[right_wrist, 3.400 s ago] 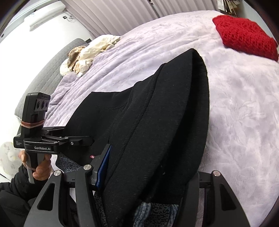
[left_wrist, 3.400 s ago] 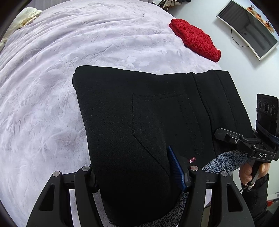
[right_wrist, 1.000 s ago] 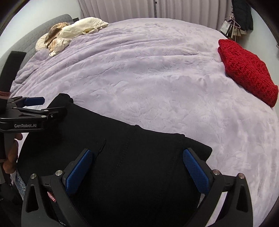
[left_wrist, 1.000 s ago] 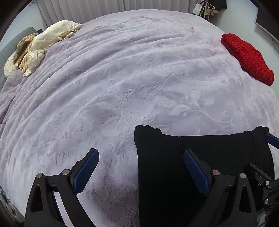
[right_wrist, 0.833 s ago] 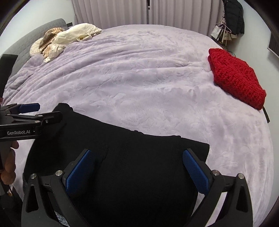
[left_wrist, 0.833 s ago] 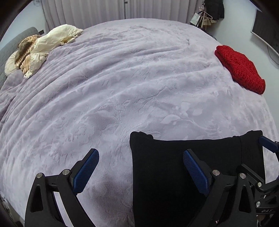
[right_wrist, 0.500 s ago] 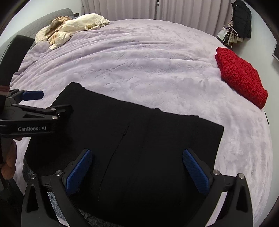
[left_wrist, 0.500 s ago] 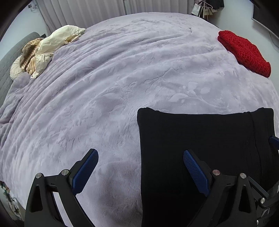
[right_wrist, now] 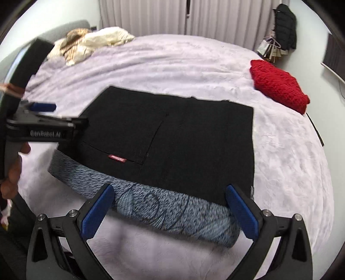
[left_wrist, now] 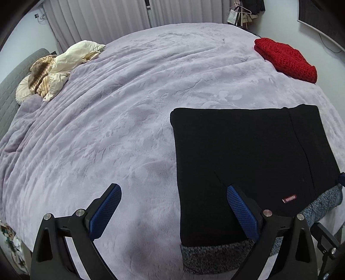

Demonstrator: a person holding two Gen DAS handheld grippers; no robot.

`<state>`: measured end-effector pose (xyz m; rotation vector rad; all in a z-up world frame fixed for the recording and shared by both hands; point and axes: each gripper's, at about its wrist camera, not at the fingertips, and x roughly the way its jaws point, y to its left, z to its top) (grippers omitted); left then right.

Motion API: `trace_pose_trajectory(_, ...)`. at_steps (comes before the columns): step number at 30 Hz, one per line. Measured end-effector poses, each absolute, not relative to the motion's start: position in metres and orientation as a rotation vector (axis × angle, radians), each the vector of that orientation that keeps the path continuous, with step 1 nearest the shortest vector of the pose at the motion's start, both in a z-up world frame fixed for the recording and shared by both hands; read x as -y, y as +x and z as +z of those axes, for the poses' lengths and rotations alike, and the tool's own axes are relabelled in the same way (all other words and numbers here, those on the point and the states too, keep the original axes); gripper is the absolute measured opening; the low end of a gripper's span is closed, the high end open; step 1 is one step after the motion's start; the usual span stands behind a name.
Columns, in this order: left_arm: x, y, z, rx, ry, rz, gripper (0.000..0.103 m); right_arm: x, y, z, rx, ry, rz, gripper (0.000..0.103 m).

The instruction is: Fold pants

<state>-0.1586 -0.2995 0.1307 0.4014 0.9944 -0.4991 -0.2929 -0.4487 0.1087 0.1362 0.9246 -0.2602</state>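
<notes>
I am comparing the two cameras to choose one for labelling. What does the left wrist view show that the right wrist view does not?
Only the left wrist view shows the left gripper from behind, open over the blanket. Only the right wrist view shows a hand holding that gripper, a dark coat hanging at the back, and the open right gripper. Both show the folded black pants, the red knit and the cream bedding.

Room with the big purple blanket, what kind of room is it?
Most likely a bedroom: a wide bed under a purple blanket, a cream pillow by the grey headboard, and long curtains behind.
</notes>
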Motion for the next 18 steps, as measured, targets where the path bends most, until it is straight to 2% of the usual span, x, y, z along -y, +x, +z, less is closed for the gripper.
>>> trace_pose_trajectory(6,0.300,-0.178,0.121,-1.004,0.423,-0.531,0.099,0.447,-0.304,0.116,-0.851,0.206,-0.244,0.103)
trace_pose_trajectory(10,0.301,-0.177,0.112,-1.030,0.418,-0.521,0.099,0.451,-0.292,0.092,-0.923,0.233,-0.248,0.103)
trace_pose_trajectory(12,0.302,-0.178,0.111,-1.012,0.437,-0.508,0.103,0.449,-0.290,0.089,-0.914,0.212,-0.267,0.103)
trace_pose_trajectory(18,0.298,-0.174,0.110,-1.034,0.418,-0.523,0.103,0.440,-0.289,0.083,-0.927,0.139,-0.273,0.103)
